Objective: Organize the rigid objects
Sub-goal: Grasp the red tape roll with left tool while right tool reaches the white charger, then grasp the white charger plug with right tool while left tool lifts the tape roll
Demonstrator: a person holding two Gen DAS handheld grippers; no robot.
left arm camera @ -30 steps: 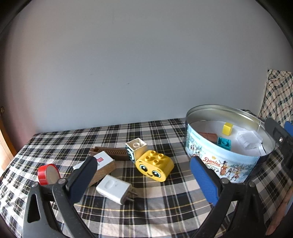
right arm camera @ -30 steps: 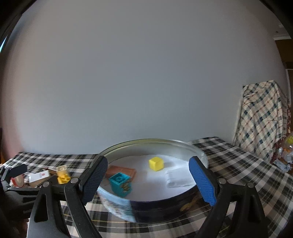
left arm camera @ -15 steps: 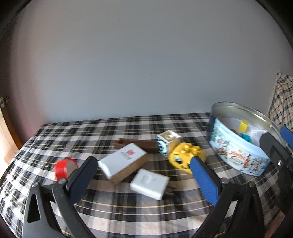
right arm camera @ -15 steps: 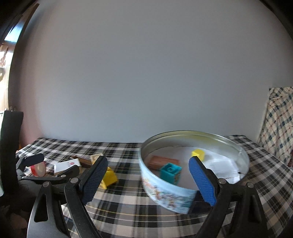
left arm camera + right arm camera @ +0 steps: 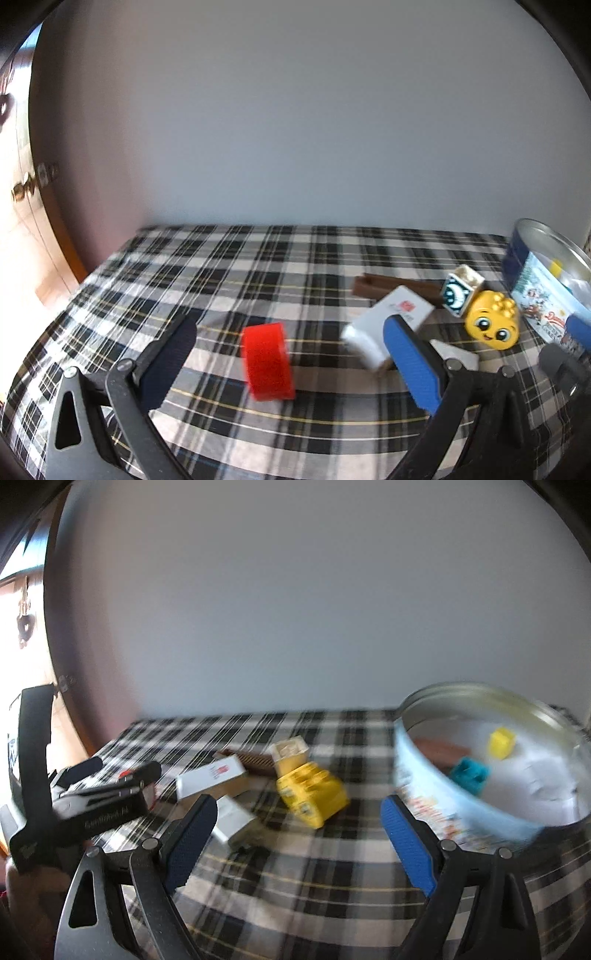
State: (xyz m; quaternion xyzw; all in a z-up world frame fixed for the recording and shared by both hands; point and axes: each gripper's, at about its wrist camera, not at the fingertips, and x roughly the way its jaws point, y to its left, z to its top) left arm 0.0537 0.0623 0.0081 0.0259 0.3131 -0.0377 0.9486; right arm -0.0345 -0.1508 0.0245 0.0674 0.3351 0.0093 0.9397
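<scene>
My left gripper [image 5: 291, 354] is open, and a red tape roll [image 5: 267, 360] stands on edge between its fingers on the checked cloth. To its right lie a white box [image 5: 388, 325], a white charger [image 5: 458, 356], a brown comb [image 5: 399, 290], a cream cube [image 5: 461, 290] and a yellow smiley brick [image 5: 493, 325]. My right gripper [image 5: 295, 838] is open and empty, with the yellow brick [image 5: 314, 797] just ahead. The round tin [image 5: 491, 768] at the right holds a yellow cube [image 5: 501, 743], a teal block [image 5: 471, 775] and a brown piece.
The checked cloth [image 5: 258, 266] covers the table up to a plain wall. The table's left edge drops off beside a wooden door [image 5: 22, 206]. The left gripper's body [image 5: 96, 805] shows at the left of the right wrist view. White paper lines the tin.
Both grippers have swung left. The red tape roll now sits between my left fingers, and the tin has slid to the right edge of both views. Both stay open.
</scene>
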